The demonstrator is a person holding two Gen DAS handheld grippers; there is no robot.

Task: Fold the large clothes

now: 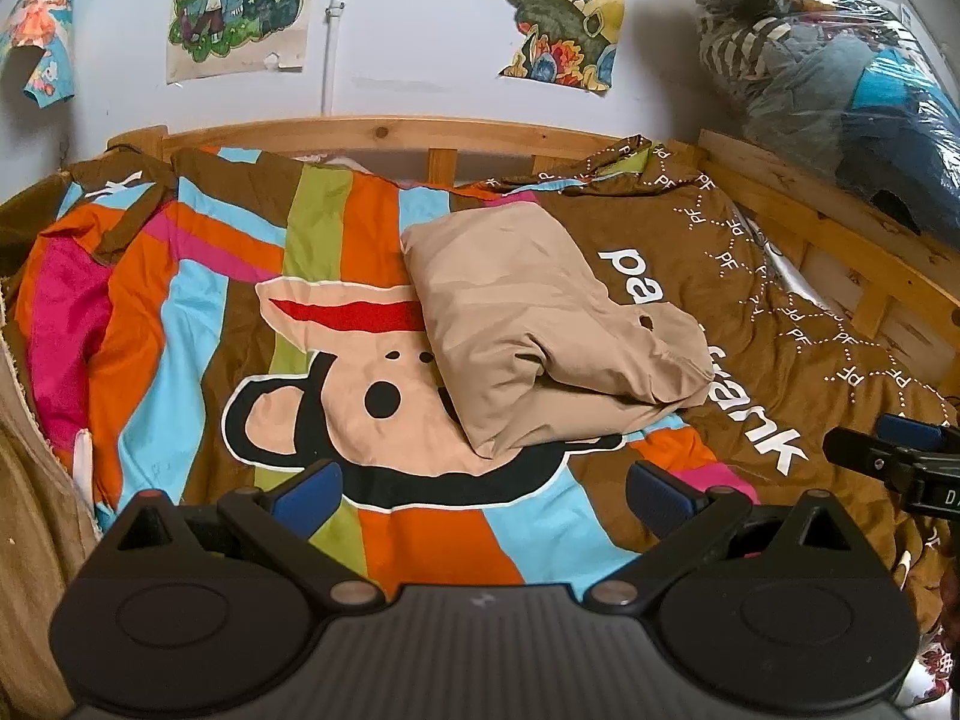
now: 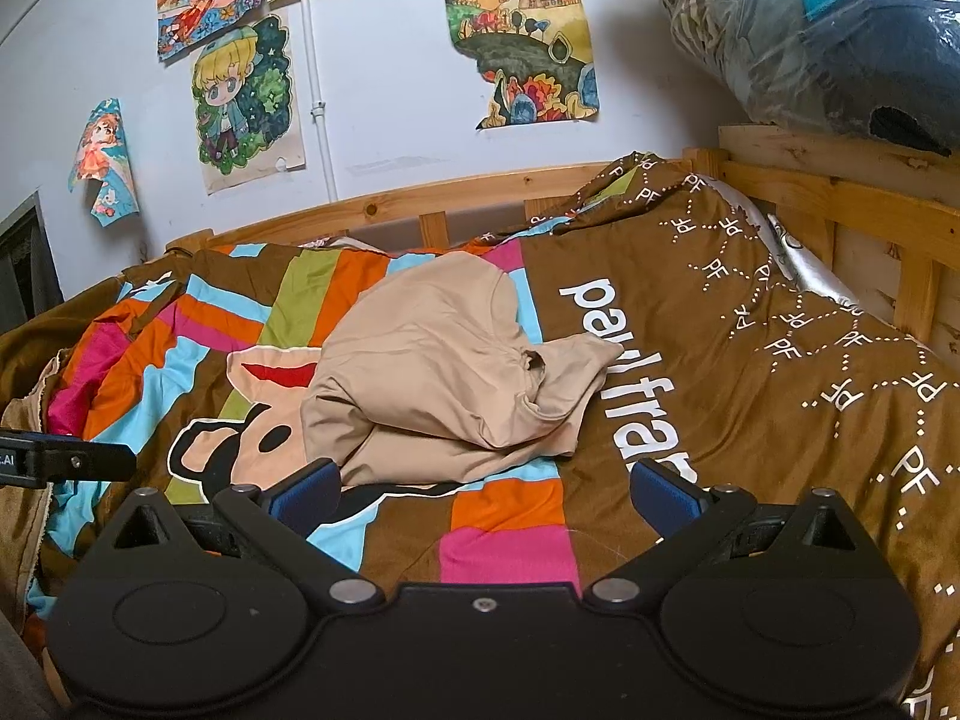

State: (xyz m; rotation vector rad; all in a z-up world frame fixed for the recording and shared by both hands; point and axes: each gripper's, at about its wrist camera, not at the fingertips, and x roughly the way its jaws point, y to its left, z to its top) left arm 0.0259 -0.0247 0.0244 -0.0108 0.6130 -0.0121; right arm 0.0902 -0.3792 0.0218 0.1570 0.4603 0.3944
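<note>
A beige garment (image 1: 540, 324) lies folded into a thick bundle on the bed's colourful monkey-print cover (image 1: 240, 312); it also shows in the right wrist view (image 2: 444, 372). My left gripper (image 1: 483, 495) is open and empty, held above the cover just in front of the bundle. My right gripper (image 2: 486, 492) is open and empty, also just in front of the bundle. The right gripper's tip shows at the right edge of the left wrist view (image 1: 900, 450). The left gripper's tip shows at the left edge of the right wrist view (image 2: 66, 456).
A wooden bed frame (image 1: 384, 135) runs along the back and right side. A clear plastic bag of clothes (image 1: 840, 72) sits on the frame at the top right. Posters (image 1: 240, 0) hang on the white wall. Tan fabric (image 1: 24, 516) hangs at the left.
</note>
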